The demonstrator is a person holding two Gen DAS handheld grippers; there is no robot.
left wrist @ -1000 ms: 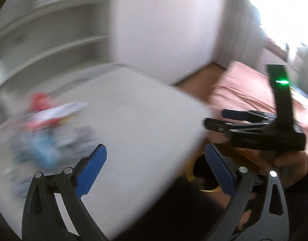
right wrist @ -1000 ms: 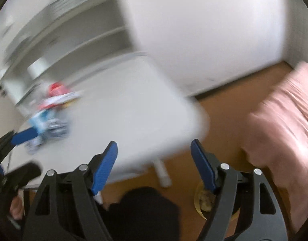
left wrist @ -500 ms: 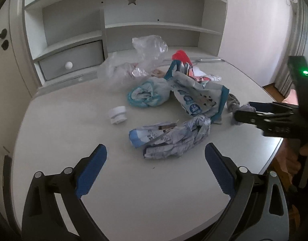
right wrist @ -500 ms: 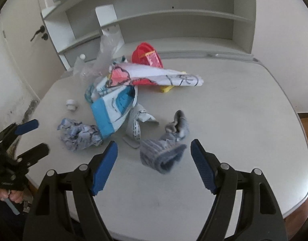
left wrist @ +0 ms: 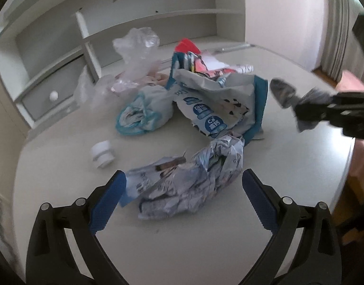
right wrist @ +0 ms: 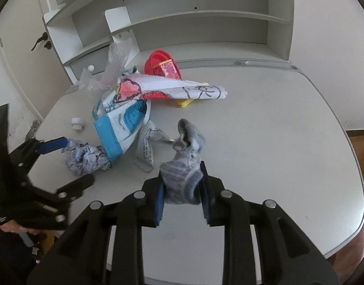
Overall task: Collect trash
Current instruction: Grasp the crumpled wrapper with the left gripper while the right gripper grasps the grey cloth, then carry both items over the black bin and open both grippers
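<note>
From the left wrist, the left gripper hangs over the pale worktop with its jaws spread wide and nothing pressed between them. A crumpled paper wad lies on the worktop between and just ahead of the blue pads. Beyond it sits a torn white and blue bag, a smaller scrunched blue and white wrapper, some clear plastic film and a small white cap off to the left. At the right edge the right gripper holds a grey sock clear of the surface.

From the right wrist, the right gripper has just been closing its jaws, and they now pinch the grey sock, whose free end stands up ahead of the pads. Behind it lie a strip of printed paper, the white and blue bag, a rolled drawing sheet and a red cup. The left gripper shows at the left, one blue pad touching the crumpled paper wad. A white shelf unit stands at the back.
</note>
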